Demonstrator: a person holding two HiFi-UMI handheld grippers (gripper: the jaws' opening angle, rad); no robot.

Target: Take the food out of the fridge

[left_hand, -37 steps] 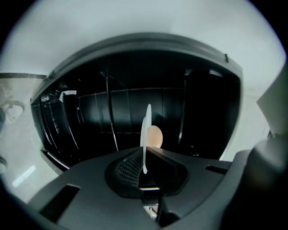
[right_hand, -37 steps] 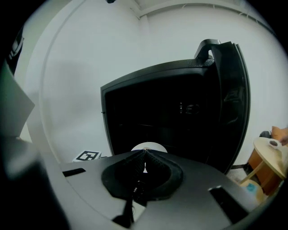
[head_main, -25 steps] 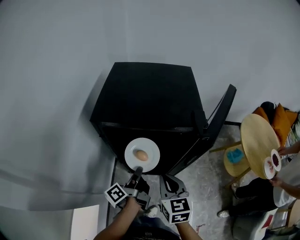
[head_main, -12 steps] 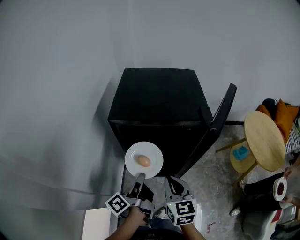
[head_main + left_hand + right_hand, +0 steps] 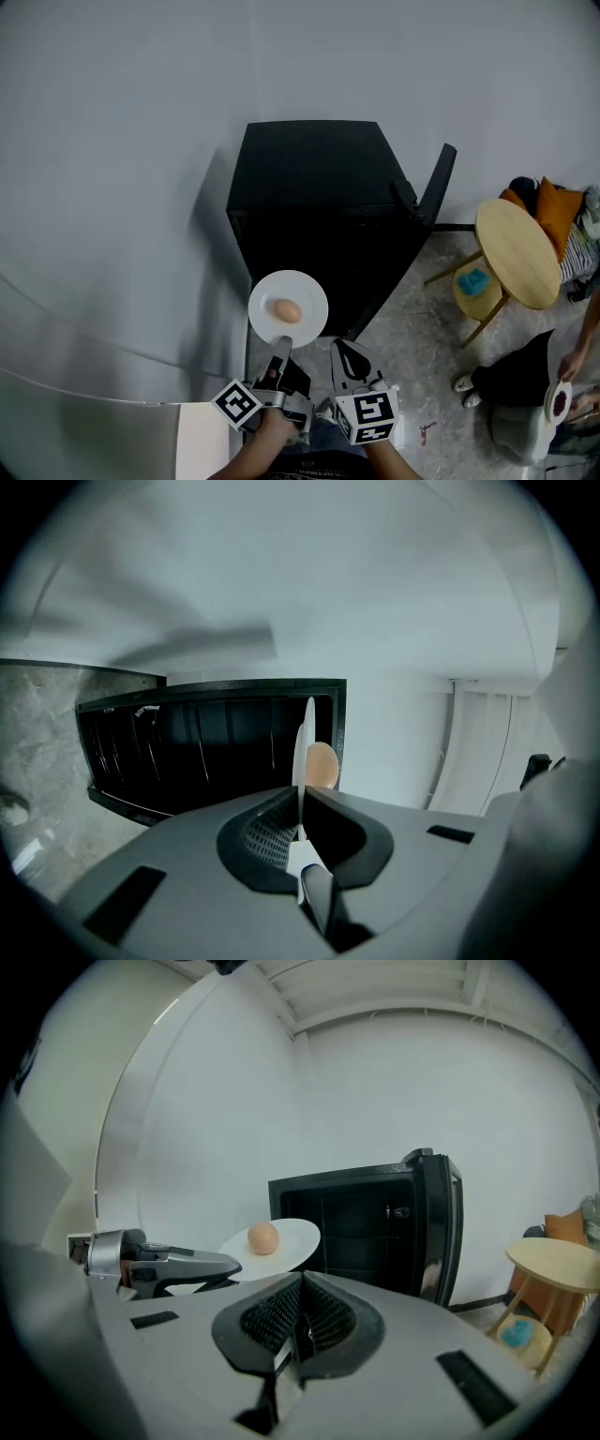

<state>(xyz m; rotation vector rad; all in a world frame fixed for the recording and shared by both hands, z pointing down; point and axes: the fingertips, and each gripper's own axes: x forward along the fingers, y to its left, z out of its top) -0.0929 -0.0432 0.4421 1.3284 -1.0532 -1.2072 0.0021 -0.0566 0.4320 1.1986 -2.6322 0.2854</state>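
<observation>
A white plate (image 5: 307,293) with a brown egg (image 5: 287,310) on it hangs level in front of the black fridge (image 5: 314,178), outside its dark opening. My left gripper (image 5: 279,345) is shut on the plate's near rim. In the left gripper view the plate (image 5: 305,733) shows edge-on between the jaws, with the egg (image 5: 322,764) just beyond it. My right gripper (image 5: 345,354) is beside the left one, shut and holding nothing. The right gripper view shows the plate (image 5: 292,1237), the egg (image 5: 263,1237) and the fridge door (image 5: 437,1227) swung open at the right.
The open fridge door (image 5: 437,187) juts out to the right. Further right stand a round wooden table (image 5: 516,251), a stool with a blue object (image 5: 473,307) and orange cushions (image 5: 553,211). A person (image 5: 525,384) holding a small plate is at the lower right. A white ledge (image 5: 202,436) lies lower left.
Both grippers have drawn back from the fridge, and the plate with the egg has come with them, away from the opening. The person at the right has moved away from the round table.
</observation>
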